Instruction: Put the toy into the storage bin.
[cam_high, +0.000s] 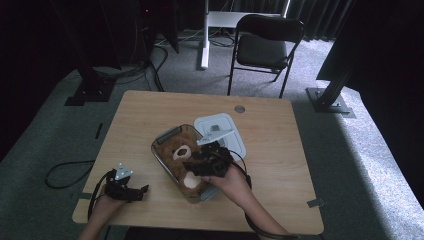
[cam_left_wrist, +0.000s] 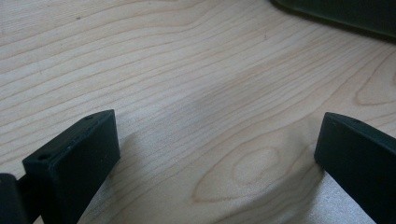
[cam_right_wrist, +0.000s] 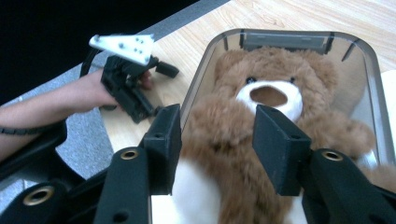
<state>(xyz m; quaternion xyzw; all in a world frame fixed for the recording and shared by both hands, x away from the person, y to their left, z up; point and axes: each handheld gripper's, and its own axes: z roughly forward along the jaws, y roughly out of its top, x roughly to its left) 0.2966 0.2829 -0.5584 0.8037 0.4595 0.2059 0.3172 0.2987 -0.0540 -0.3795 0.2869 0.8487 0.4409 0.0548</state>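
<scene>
Teddy bear (cam_right_wrist: 261, 126) in clear container (cam_right_wrist: 373, 112), beneath right hand-held gripper (cam_right_wrist: 217, 140), jaws apart.

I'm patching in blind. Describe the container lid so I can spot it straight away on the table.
Start at the wooden table and find the clear container near its middle, holding a brown teddy bear. The lid lies flat on the tabletop just beyond it, on the far right side, partly behind the right gripper. It is the pale grey-white rounded rectangle, unlike the brown, furry bear.
</scene>
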